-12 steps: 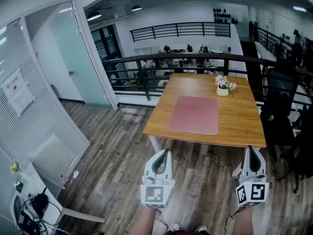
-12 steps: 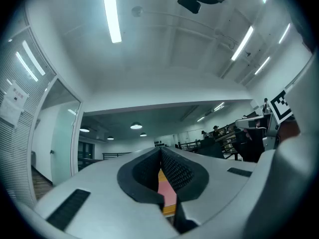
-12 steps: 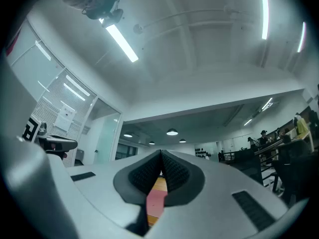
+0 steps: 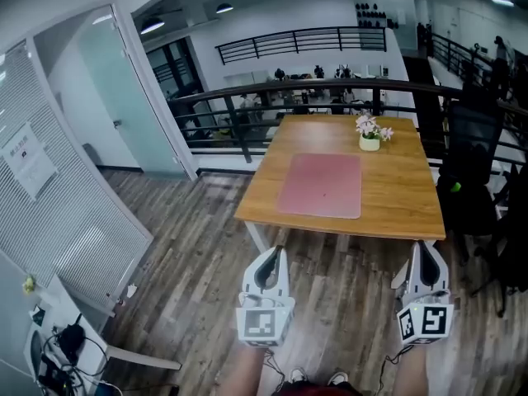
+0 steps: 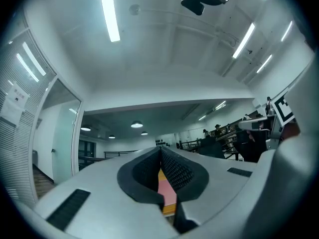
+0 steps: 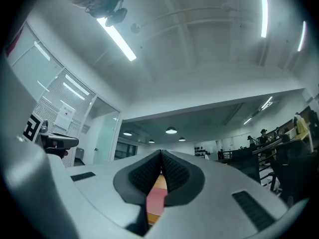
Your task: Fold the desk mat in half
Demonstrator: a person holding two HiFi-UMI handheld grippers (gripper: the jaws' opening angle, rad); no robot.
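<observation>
Both grippers are held low in front of the person, above the wooden floor and well short of the table.

Left gripper: jaws clenched, pads together, nothing between them. Confirmed in the left gripper view; only a sliver of pink shows below the closed pads.

Right gripper: jaws likewise clenched and empty. The right gripper view shows the pads meeting at the tips.

Desk mat: pink, rectangular, lying flat and unfolded near the middle of the tabletop, closer to the near edge than the far one. Neither gripper touches it.

Small pot of flowers stands beyond the mat's far right corner, apart from it.

Surroundings: dark railing behind the table, black chair at its right side, glass door to the left. The person's shoes are just visible at the bottom edge of the head view.
</observation>
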